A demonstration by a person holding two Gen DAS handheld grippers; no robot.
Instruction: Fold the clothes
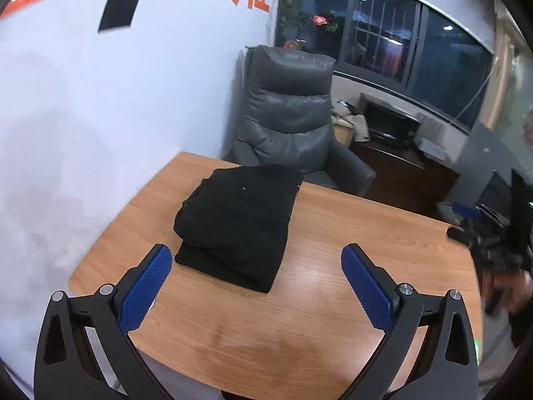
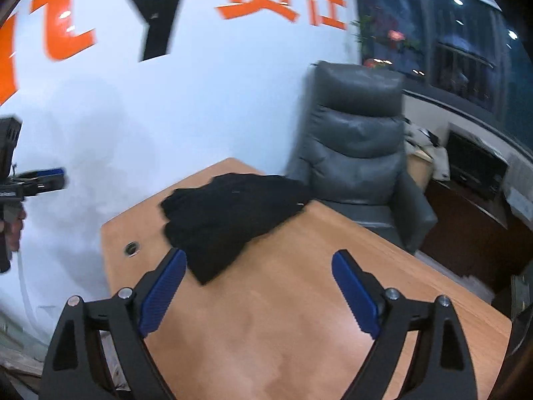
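Note:
A black garment [image 1: 236, 220] lies folded into a thick rectangle at the far left part of the wooden table [image 1: 316, 300]. It also shows in the right wrist view [image 2: 230, 216]. My left gripper [image 1: 256, 263] is open and empty, held above the table just short of the garment's near edge. My right gripper [image 2: 258, 266] is open and empty, above the table to the right of the garment's near corner. The left gripper also shows at the left edge of the right wrist view [image 2: 50, 178]. The right gripper is a blur at the right edge of the left wrist view [image 1: 466, 213].
A grey leather armchair [image 1: 289, 113] stands behind the table's far edge. A white wall with orange and black lettering [image 2: 160, 66] runs along the left. A cable hole [image 2: 132, 248] is in the table's left corner. A dark cabinet [image 1: 399, 153] stands under the window.

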